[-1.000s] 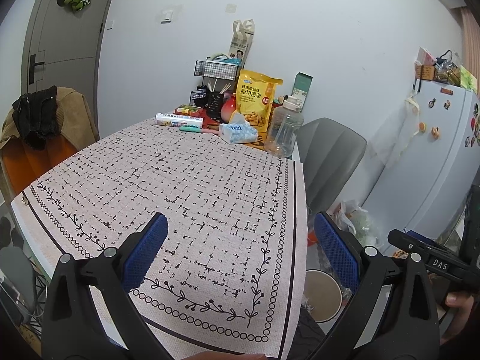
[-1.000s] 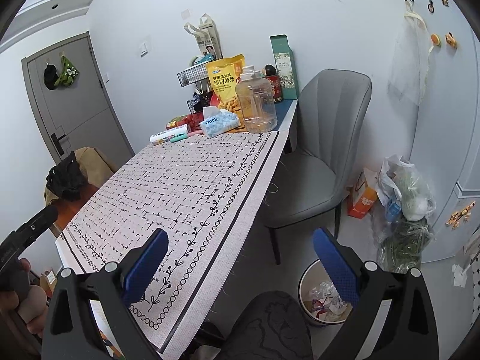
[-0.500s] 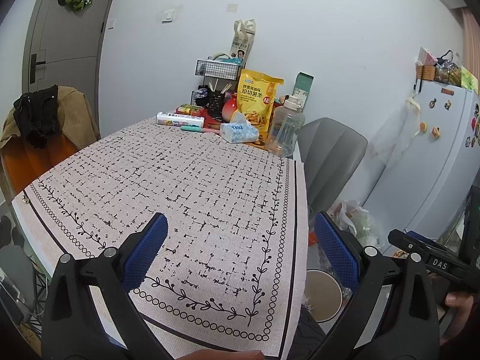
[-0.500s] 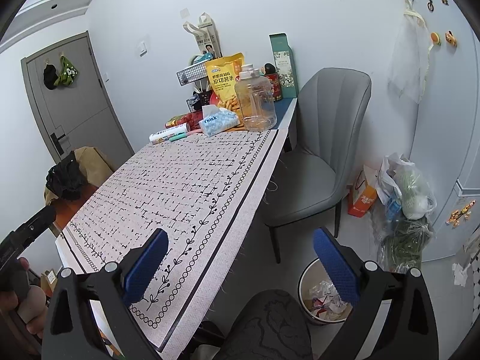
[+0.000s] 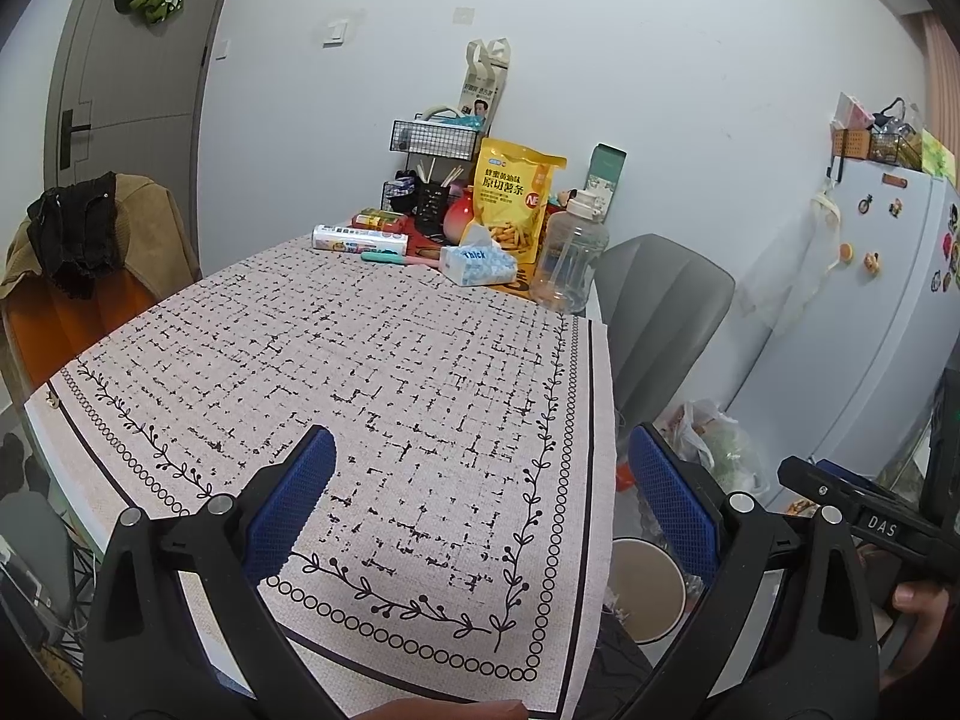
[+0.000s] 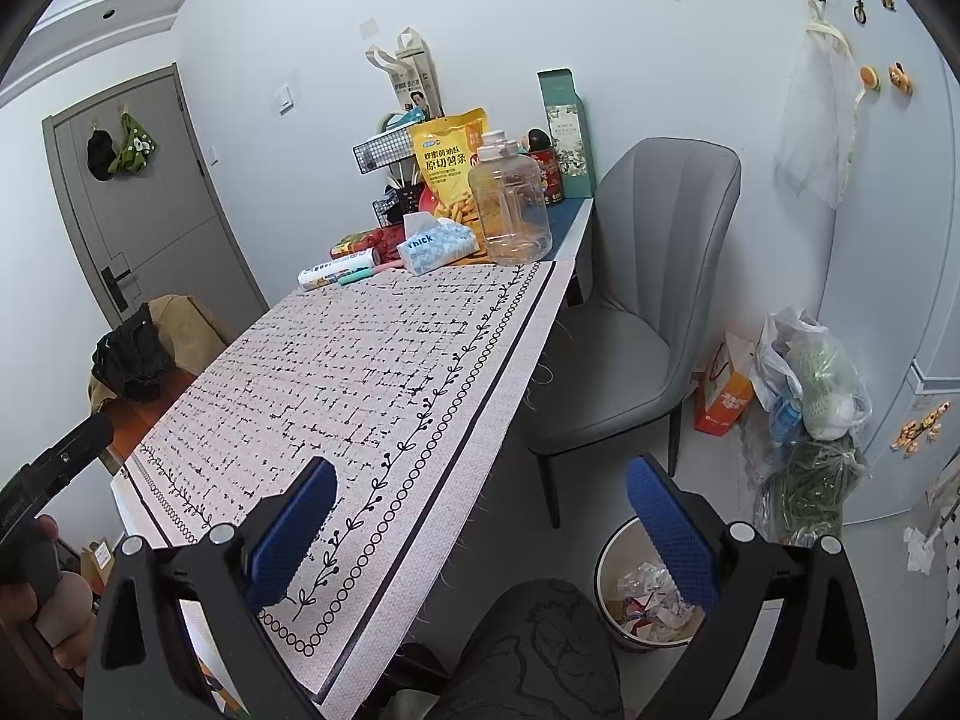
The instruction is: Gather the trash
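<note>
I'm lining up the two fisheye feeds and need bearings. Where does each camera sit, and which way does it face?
Left wrist: on the left gripper, fingers open, above the table's near end, facing along the tablecloth toward the back wall; the right hand shows at lower right.
Right wrist: on the right gripper, fingers open, over the table's right edge, facing the grey chair and trash bin; the left hand shows at lower left.
Shared: tablecloth, water jug, yellow snack bag, chair, bin.
</note>
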Motion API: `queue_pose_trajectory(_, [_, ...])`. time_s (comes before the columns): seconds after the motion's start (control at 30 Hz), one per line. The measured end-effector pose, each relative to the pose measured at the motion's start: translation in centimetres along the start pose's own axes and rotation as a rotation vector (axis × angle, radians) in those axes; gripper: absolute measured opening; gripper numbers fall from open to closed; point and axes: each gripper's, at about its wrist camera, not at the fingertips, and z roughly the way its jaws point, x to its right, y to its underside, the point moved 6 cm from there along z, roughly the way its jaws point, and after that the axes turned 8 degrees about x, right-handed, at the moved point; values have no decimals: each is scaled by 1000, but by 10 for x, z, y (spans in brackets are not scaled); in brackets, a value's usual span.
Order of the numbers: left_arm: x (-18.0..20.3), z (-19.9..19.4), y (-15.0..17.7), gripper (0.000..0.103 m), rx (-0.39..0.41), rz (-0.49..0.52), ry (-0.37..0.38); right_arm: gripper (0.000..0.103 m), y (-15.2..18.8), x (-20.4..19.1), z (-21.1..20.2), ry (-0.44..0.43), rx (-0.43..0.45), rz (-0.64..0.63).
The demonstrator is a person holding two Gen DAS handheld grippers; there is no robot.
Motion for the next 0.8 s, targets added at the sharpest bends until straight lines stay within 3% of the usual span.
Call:
queue_pose_trajectory(0.53, [-1,7,6,97,-18,1,-9,95,5,0,12,3,-31,-6])
queue_pose_trajectory(0.8, [-25,20,19,97,-46,-58,-28,95,30,-31,51,-39,-139,-114])
